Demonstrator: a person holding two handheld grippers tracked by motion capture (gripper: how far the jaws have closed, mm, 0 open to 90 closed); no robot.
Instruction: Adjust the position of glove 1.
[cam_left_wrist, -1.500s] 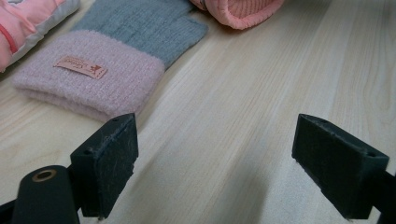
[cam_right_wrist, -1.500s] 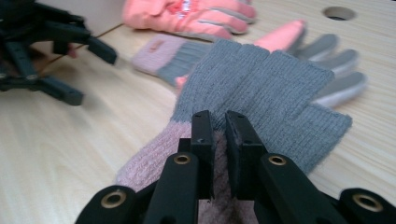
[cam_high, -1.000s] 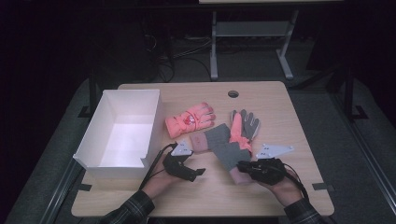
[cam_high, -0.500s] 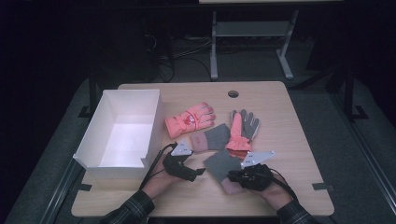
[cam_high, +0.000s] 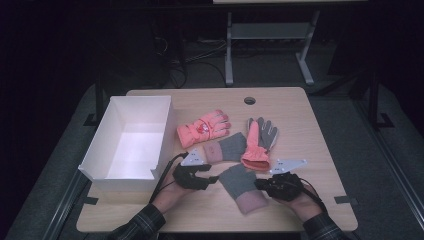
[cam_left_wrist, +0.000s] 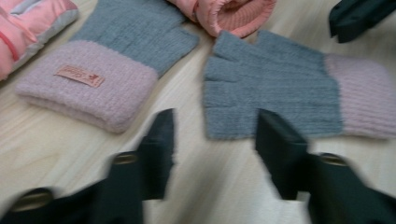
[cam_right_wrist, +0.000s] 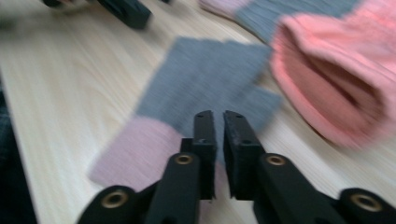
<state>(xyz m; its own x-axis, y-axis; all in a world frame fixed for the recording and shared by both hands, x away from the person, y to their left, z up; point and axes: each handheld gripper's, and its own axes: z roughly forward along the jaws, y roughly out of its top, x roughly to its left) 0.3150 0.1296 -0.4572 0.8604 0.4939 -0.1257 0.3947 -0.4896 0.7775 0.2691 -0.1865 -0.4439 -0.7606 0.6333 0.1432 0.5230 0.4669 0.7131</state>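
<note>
- Bench (cam_high: 310, 125): a pale wooden top that carries everything below.
- White box (cam_high: 107, 136): open, with nothing visible inside, on the left part of the bench. If the gloves are meant to go in, none has gone yet, so the work looks barely begun.
- Coral gloves: one (cam_high: 202, 129) just right of the box, the other (cam_high: 256, 150) lying over a grey one (cam_high: 269, 134) near the centre.
- Second knit glove (cam_high: 222, 149): grey with a pink cuff, lying between the coral pair and untouched.
- Near knit glove (cam_high: 241, 186): grey hand, pink cuff, flat on the front of the bench between the two tools. This is the piece in hand.
- Right hand-held gripper (cam_high: 264, 183): jaws pinched together at the glove's right edge, by the pink cuff; the right gripper view shows fabric under the tips, so it appears clenched on that edge.
- Left hand-held gripper (cam_high: 212, 179): jaws part-way in, having just been closing. The left gripper view shows them on either side of the glove's finger end without pressing it, so no grip yet.
</note>
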